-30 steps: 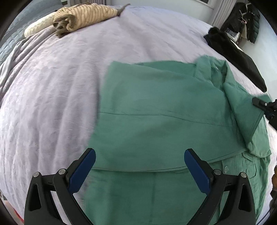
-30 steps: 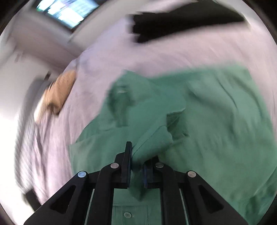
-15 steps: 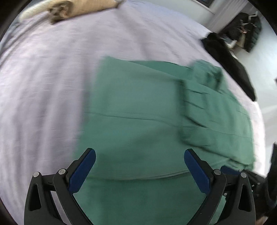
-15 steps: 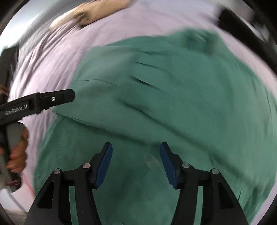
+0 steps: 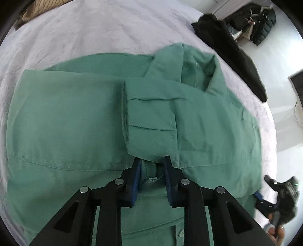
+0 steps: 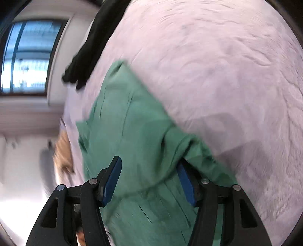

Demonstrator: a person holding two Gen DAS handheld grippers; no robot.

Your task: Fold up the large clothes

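Observation:
A green shirt (image 5: 75,117) lies on the lilac bedspread (image 5: 98,30) with both sleeves folded in over its body and the collar at the far end. My left gripper (image 5: 151,170) is nearly shut, pinching a fold of the green shirt at its middle, under the edge of the folded sleeve cuff (image 5: 149,121). My right gripper (image 6: 149,170) is open, its fingers (image 6: 111,176) straddling the green shirt's (image 6: 132,132) right edge, with cloth between them. The right gripper also shows in the left wrist view (image 5: 280,191) at the shirt's right edge.
A black garment (image 5: 227,43) lies on the bed beyond the collar, seen also in the right wrist view (image 6: 89,49). A tan folded garment (image 5: 32,9) lies at the far left corner. Dark clothes (image 5: 257,22) are piled on the floor past the bed.
My left gripper went from wide open above the shirt to closed on a fold at its middle. My right gripper let go of the sleeve, opened and moved to the shirt's right edge.

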